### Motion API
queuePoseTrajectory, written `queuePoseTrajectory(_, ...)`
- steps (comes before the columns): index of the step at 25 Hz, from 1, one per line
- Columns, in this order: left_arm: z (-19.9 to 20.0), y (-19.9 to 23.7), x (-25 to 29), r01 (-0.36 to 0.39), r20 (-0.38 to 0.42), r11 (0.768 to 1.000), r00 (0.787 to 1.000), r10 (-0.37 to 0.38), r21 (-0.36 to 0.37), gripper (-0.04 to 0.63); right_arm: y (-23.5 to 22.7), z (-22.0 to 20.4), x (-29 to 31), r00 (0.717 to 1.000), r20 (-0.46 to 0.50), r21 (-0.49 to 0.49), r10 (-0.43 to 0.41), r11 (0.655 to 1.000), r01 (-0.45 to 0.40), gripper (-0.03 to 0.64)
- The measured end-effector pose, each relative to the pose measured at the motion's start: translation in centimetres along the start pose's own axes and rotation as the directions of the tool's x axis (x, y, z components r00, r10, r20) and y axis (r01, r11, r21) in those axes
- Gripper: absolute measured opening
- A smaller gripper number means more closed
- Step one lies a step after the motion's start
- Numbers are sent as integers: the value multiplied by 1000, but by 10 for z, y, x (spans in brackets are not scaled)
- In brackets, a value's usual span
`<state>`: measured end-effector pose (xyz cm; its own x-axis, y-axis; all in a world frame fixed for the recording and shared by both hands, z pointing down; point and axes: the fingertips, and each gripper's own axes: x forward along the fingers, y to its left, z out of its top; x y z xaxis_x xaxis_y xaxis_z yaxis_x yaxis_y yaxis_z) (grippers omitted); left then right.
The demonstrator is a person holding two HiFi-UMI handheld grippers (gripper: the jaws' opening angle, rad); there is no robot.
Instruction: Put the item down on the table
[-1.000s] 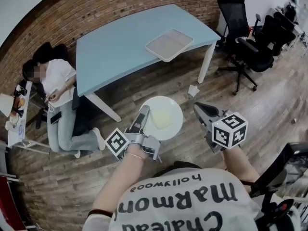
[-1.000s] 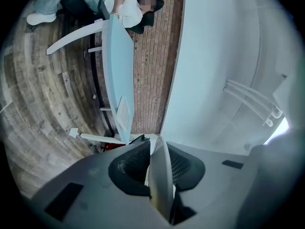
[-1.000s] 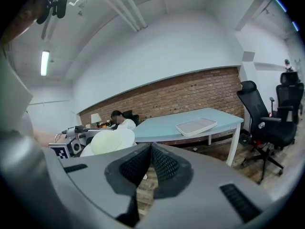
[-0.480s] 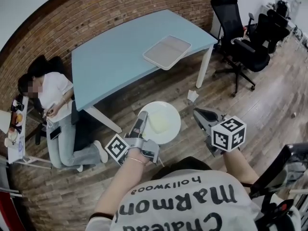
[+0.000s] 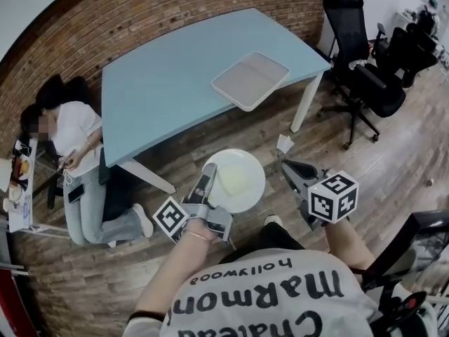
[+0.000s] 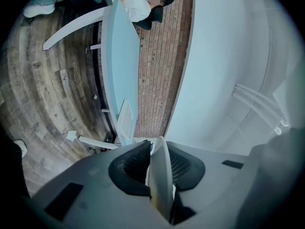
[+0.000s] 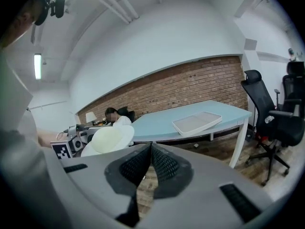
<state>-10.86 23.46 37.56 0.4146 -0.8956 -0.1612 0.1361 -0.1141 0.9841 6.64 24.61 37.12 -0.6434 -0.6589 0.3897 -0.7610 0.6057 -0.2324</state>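
A white round plate [image 5: 236,180] hangs above the wooden floor, short of the light blue table [image 5: 168,83]. My left gripper [image 5: 208,174] is shut on the plate's left rim. In the left gripper view the plate [image 6: 161,175] stands edge-on between the two jaws. My right gripper [image 5: 293,172] is to the right of the plate, shut and empty. The right gripper view shows its jaws [image 7: 151,149] pressed together, with the plate [image 7: 108,140] and the table [image 7: 190,116] beyond them.
A white rectangular tray [image 5: 250,80] lies near the table's right front edge. A seated person [image 5: 74,139] is on the floor left of the table, beside a brick wall [image 5: 140,16]. Black office chairs [image 5: 372,69] stand at the right. A scrap of paper [image 5: 283,144] lies by the table leg.
The view has shifted slightly: the table and tray sit a little further right and lower in frame. Both grippers and the plate hold nearly the same place.
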Motion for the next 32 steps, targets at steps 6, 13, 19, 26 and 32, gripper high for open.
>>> queuePoseTrajectory(6,11,20,49,-30,67,999,997,32,-20,55,-52,15,30,998,-43,6,35,999,-35,11)
queuePoseTrajectory(13,6,42,114,-46,93,999,995,47,-9,55,-113,32,55,994,-73,1,76,997,-77,11)
queuePoseTrajectory(19,4,53,160,-18,148,1000,989,18,-4,55,-162,44,61,991,-84,-22,102,994,-104,11)
queuePoseTrajectory(26,20,61,178,-42,207,999,978,40,7,55,-187,38,82,986,-81,44,144,989,-140,11)
queuePoseTrajectory(32,43,64,193,-50,216,999,975,44,21,55,-187,49,113,982,-72,11,173,985,-173,11)
